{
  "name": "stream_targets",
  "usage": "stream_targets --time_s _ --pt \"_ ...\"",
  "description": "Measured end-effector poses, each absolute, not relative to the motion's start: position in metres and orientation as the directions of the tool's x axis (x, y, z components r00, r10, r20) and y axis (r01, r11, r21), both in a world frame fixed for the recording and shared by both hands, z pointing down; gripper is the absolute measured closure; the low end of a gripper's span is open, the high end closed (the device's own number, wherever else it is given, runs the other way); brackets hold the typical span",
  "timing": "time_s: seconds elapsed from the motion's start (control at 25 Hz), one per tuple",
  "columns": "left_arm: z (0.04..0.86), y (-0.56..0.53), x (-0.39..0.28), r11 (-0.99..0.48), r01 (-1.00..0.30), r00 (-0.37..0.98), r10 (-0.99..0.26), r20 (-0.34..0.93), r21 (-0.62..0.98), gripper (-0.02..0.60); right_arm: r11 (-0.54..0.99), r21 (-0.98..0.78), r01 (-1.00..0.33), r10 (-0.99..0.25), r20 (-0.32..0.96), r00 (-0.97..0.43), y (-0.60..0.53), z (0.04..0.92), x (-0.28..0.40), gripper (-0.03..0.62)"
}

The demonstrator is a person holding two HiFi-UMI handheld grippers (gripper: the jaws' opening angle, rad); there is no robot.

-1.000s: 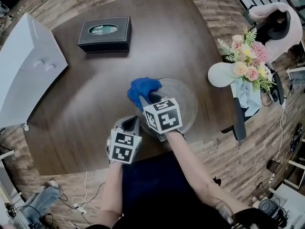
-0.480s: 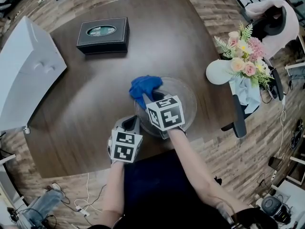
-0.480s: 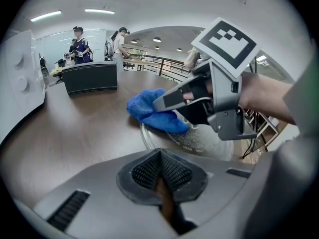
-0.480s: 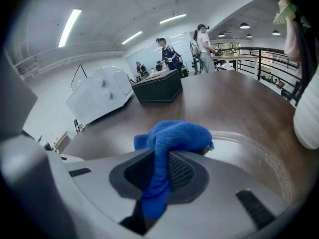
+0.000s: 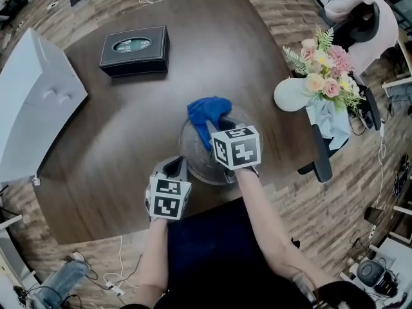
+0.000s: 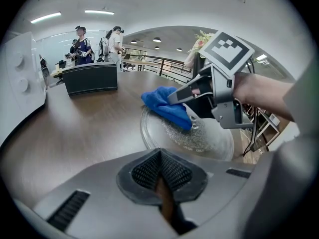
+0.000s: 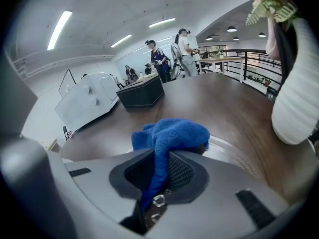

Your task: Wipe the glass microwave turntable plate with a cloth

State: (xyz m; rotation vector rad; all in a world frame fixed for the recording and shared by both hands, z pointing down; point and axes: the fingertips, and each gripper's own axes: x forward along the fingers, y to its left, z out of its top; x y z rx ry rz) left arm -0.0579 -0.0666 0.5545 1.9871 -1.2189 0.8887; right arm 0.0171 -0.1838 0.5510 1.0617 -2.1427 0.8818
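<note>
blue cloth (image 5: pixel 207 111) stretched toward plate's (image 5: pixel 193 154) far rim, pinched by right hand-held gripper (image 7: pixel 153 180), left hand-held gripper (image 6: pixel 160 176) closed beside plate

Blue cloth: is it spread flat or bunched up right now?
Bunched up. The right tool pinches one end of the blue cloth; the rest sits crumpled on the glass plate.

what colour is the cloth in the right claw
The cloth is blue; it shows best in the right gripper view.
</note>
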Motion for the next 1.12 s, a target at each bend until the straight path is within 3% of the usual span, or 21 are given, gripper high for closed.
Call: stream_targets --time_s 1.12 --pt "0.551 -0.067 -0.057 -0.368 -0.913 0.348 -0.485 0.802 0.174 0.578 0.286 -0.249 -0.925 -0.537 0.758 -0.37 -0.189 0.542 0.107 0.546"
